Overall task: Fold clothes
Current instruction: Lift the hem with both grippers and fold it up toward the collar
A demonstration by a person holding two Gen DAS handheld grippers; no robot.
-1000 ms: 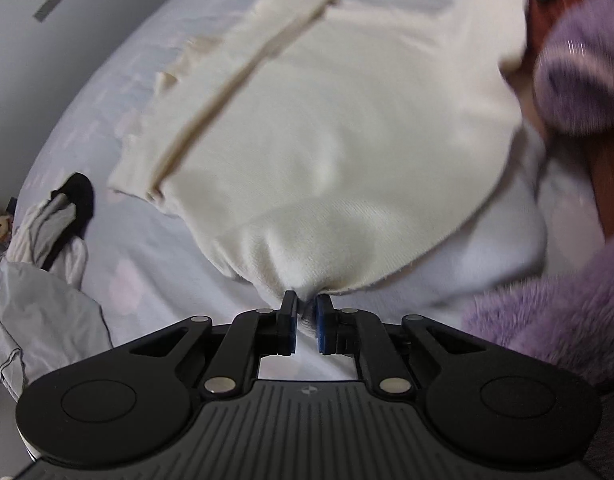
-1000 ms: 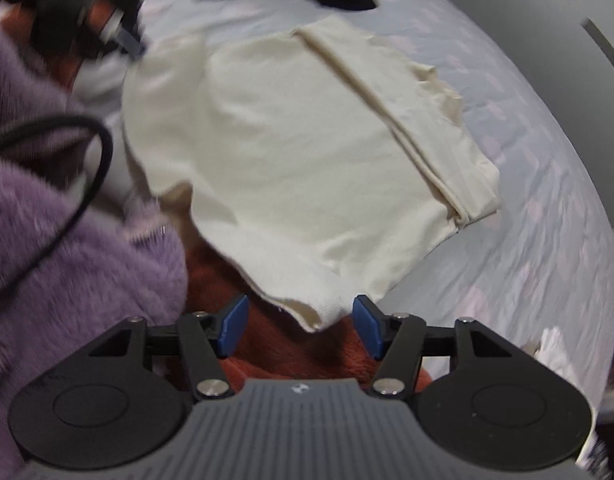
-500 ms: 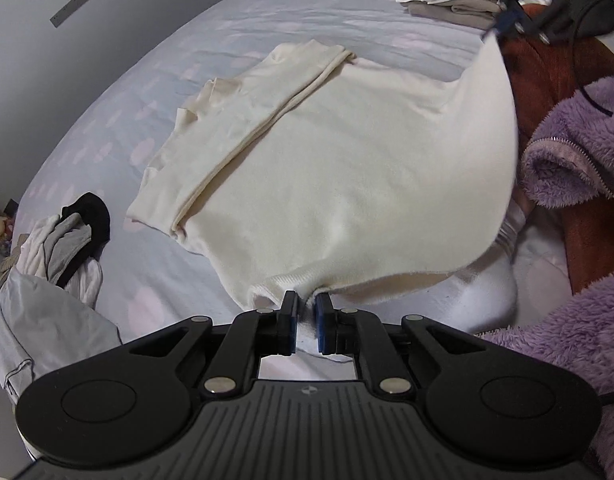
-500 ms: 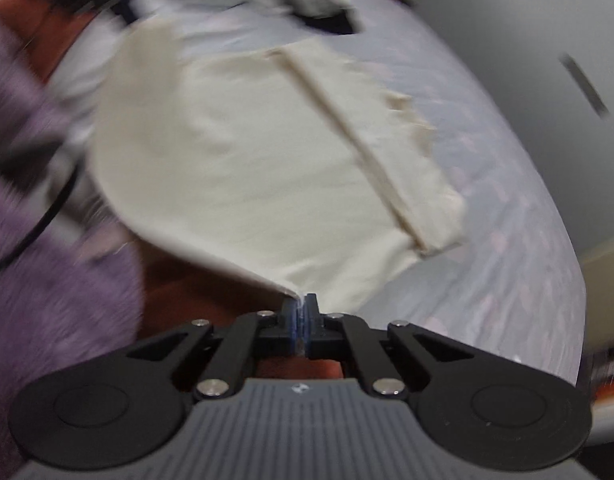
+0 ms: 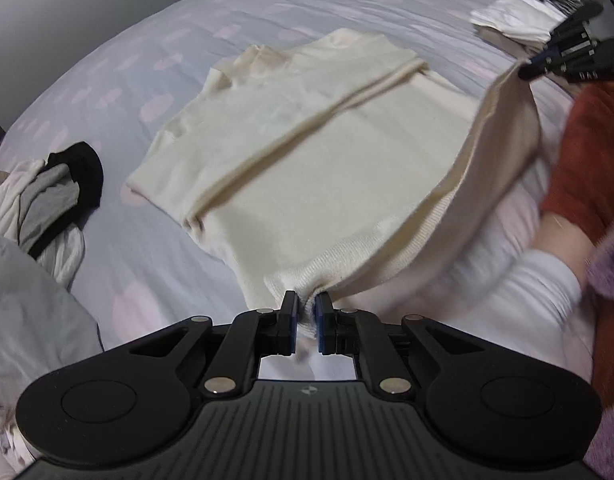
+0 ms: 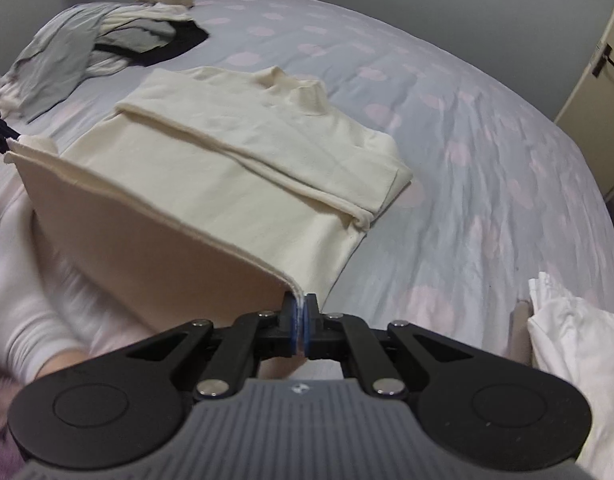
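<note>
Left gripper [image 5: 305,307] pinching ribbed hem corner of cream sweater [image 5: 307,148], fabric bunched between blue pads. Right gripper [image 6: 301,312] pressed tight on opposite hem corner. Hem edge lifted, stretched taut between both grippers above near edge of bed [image 6: 487,168]; collar and folded sleeve part lying flat on spotted sheet, mid-bed. Heap of grey, white, black clothes [image 5: 47,200] near bed's left edge. Folded white stack [image 6: 575,344] near right edge.

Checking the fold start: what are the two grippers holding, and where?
Both hold the cream sweater by its bottom hem: left gripper at one corner, right gripper at the other.
</note>
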